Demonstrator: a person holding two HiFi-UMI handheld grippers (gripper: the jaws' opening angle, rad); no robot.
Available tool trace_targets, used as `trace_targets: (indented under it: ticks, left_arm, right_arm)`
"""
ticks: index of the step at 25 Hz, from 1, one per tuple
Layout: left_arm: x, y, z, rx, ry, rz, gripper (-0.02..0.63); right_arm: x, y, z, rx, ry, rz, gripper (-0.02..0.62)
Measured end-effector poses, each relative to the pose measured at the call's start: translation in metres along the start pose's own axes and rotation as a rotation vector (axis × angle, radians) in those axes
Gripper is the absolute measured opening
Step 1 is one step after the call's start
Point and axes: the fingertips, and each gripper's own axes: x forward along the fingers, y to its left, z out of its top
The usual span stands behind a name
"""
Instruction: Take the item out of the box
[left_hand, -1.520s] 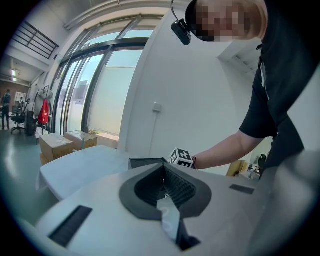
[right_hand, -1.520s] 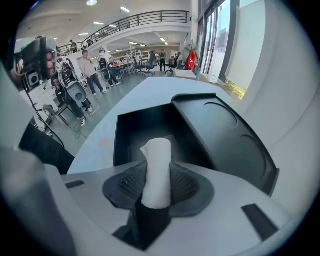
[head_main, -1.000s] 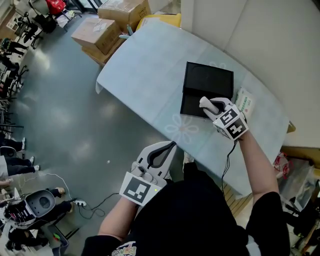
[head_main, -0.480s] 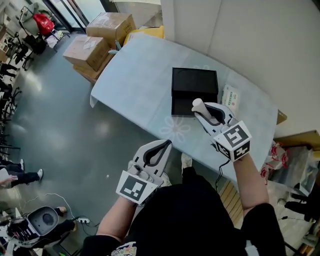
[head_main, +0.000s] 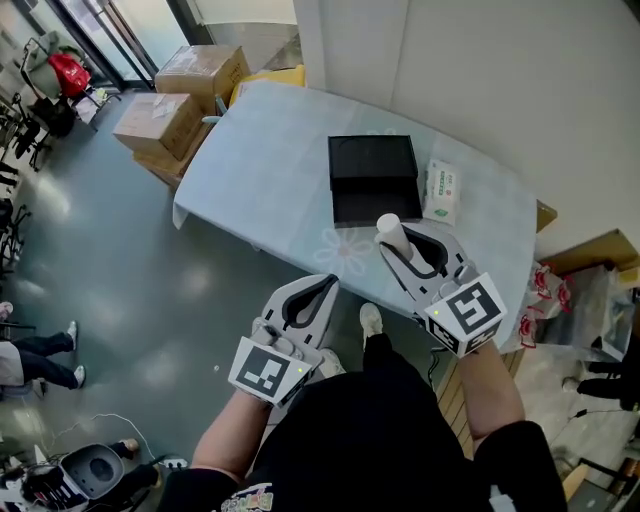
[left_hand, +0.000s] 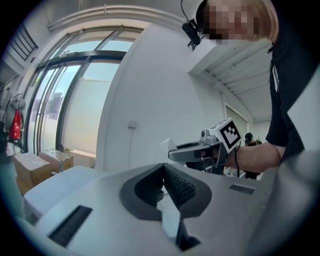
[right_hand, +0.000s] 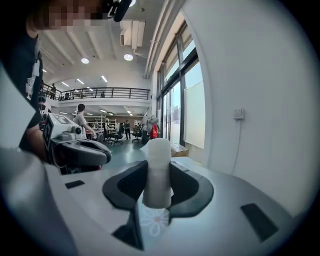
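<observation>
The black box lies open on the table, which has a light blue cloth, and its inside looks dark. My right gripper hangs above the table's near edge, nearer me than the box, and is shut on a white cylinder. In the right gripper view the white cylinder stands upright between the dark pads. My left gripper is off the table over the floor, shut with nothing in it. In the left gripper view its pads meet at the tip.
A white packet with green print lies on the table right of the box. Cardboard boxes stand on the floor past the table's far left corner. A white wall runs along the table's far side. Bags sit on the floor at right.
My right gripper has drawn back from over the box toward me, carrying the white cylinder. The left gripper has barely moved. The head view has shifted, so the table sits more centrally.
</observation>
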Motion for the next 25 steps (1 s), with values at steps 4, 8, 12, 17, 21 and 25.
trace_targets:
  ticks: [4, 8, 12, 17, 21, 25]
  left_arm:
    - [-0.013, -0.008, -0.003, 0.0, -0.005, -0.03, 0.009]
    - [-0.027, -0.017, -0.007, 0.002, -0.005, -0.052, 0.009]
    - [-0.036, -0.025, -0.012, 0.0, 0.004, -0.067, 0.009]
    - [-0.046, -0.034, -0.016, -0.008, -0.001, -0.08, 0.009]
    - [-0.05, -0.036, -0.018, -0.005, -0.007, -0.082, 0.009]
    - [-0.05, -0.038, -0.017, -0.011, -0.008, -0.08, 0.009]
  right_arm:
    - [-0.017, 0.025, -0.001, 0.028, -0.017, -0.029, 0.14]
    - [-0.03, 0.05, -0.008, 0.052, -0.021, -0.042, 0.14]
    - [-0.04, 0.07, -0.014, 0.067, -0.02, -0.046, 0.14]
    - [-0.05, 0.088, -0.019, 0.095, -0.029, -0.046, 0.14]
    - [-0.052, 0.098, -0.024, 0.102, -0.029, -0.039, 0.14]
    - [-0.053, 0.102, -0.026, 0.101, -0.023, -0.03, 0.14]
